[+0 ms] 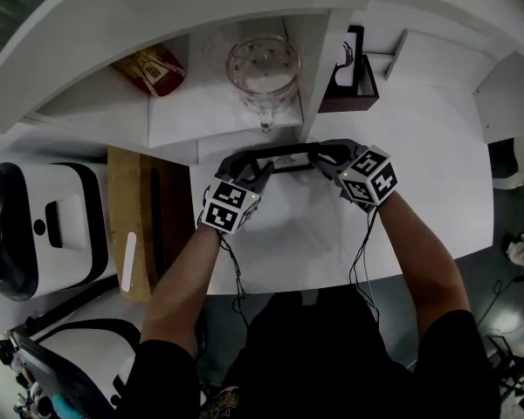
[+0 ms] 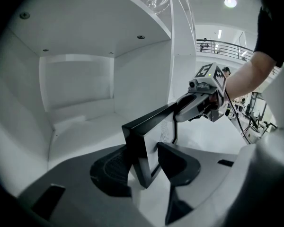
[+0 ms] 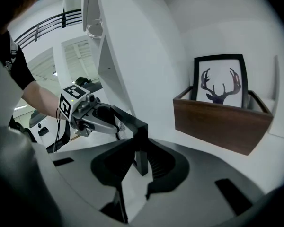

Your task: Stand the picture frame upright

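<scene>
The left gripper [image 1: 247, 171] is closed on the left end of the picture frame [image 1: 284, 154]. Its jaws stand wide, since they take the frame's thick corner between them. The frame's long axis runs left to right between the two tools, over the white table [image 1: 332, 251] just in front of the shelf unit, below the glass mug [image 1: 264, 68]. It faces the person and seems to lean back a little (close to upright, I judge). The right gripper [image 1: 330, 160] clamps the right end with a narrower hold, so neither hand is nearer; each has an end.

The left gripper view alone shows the bare white cubby [image 2: 85, 93] behind the frame [image 2: 139, 150]. Whether the frame's bottom edge touches the table I cannot tell. The right gripper view adds a wooden box [image 3: 217, 122] with an antler print [image 3: 220, 82] standing in it, well apart to the right.
</scene>
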`<state>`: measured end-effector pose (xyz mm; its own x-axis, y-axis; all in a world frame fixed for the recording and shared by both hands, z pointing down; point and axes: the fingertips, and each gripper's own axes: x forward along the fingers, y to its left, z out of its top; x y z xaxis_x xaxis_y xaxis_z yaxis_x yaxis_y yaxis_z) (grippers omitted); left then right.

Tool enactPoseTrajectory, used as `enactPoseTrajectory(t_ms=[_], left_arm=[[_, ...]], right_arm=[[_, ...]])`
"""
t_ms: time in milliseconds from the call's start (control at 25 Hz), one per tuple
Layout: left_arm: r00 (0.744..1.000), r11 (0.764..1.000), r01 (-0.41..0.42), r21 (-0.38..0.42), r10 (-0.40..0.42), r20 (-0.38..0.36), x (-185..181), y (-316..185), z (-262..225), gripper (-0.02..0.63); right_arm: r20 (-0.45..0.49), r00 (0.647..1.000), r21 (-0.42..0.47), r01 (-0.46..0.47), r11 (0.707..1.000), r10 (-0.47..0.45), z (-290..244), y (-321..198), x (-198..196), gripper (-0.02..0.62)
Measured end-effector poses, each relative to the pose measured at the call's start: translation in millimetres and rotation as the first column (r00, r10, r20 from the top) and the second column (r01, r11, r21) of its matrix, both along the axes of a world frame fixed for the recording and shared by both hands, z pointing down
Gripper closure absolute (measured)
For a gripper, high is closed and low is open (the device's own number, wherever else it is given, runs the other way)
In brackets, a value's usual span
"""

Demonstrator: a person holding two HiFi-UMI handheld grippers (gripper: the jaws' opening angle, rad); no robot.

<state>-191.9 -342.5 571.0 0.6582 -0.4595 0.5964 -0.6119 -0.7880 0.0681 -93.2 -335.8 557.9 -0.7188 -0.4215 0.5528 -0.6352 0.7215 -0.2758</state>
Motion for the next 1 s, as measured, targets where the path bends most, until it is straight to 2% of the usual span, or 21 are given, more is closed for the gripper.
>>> enactPoseTrajectory(t_ms=[680,800,1000], left_arm=[[1.0,1.0,-0.023,0.006,0.023,0.0,-2.3,-3.6,0.9,0.416],[1.0,1.0,-0.012,0.011,0.012,0.0,-7.1,-4.0,0.2,0.411],[1.0,1.0,0.024,0.014,-0.024,-0.011,-20.5,-3.8,-4.4,0.409]], right_arm=[[0.004,1.0,-0.006,0.001,1.0,-0.001,1.3,-0.2,0.0,0.517],[-0.005,1.0,-0.014,-0.01,1.0,0.01,4.3,0.3,3.5,0.489],[-0.009,1.0,-0.027,-0.029,0.999,0.029,7.4,8.1,15.2,0.48]])
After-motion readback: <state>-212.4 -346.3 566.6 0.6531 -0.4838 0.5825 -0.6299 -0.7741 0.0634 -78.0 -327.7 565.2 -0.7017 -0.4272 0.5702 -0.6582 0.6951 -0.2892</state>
